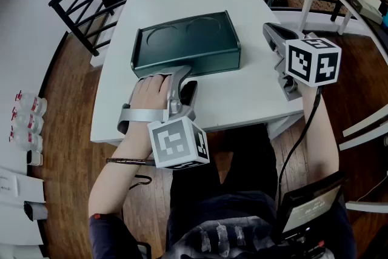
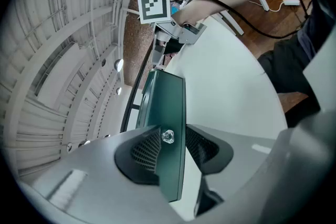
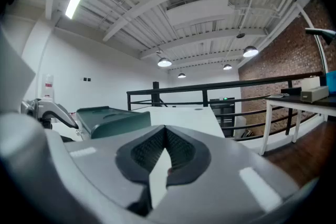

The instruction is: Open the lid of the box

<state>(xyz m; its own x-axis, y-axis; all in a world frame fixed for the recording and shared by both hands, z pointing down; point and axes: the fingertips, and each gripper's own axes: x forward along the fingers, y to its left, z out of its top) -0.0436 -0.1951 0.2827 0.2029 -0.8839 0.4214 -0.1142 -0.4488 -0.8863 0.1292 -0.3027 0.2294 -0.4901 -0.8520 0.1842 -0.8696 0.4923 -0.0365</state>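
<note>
**Left claw straddles the closed box; right claw clenched and idle**

Off the tabletop's left edge, a row of small bottles (image 1: 27, 121) stands lower down. On the white table (image 1: 242, 100), the dark green box (image 1: 188, 39) lies about midway between the far and near edges, somewhat nearer the left edge than the right. Its lid is down, with two round hollows showing in its top.

The left gripper (image 1: 182, 82), held by the person's left hand (image 1: 148, 94), is at the box's near left corner. Its claw is released and spread wide. One jaw lies over the lid and the other is in front of the near wall, so the box's front edge stands between them. A small shiny knob (image 2: 167, 136) on that edge sits right between the pads. The pad on the wall side looks just clear of the box.

The right gripper (image 1: 268, 28) hovers beside the box's right end, near the tabletop's right edge and apart from the box. Its claw is clenched, tips meeting, with nothing between them.
</note>
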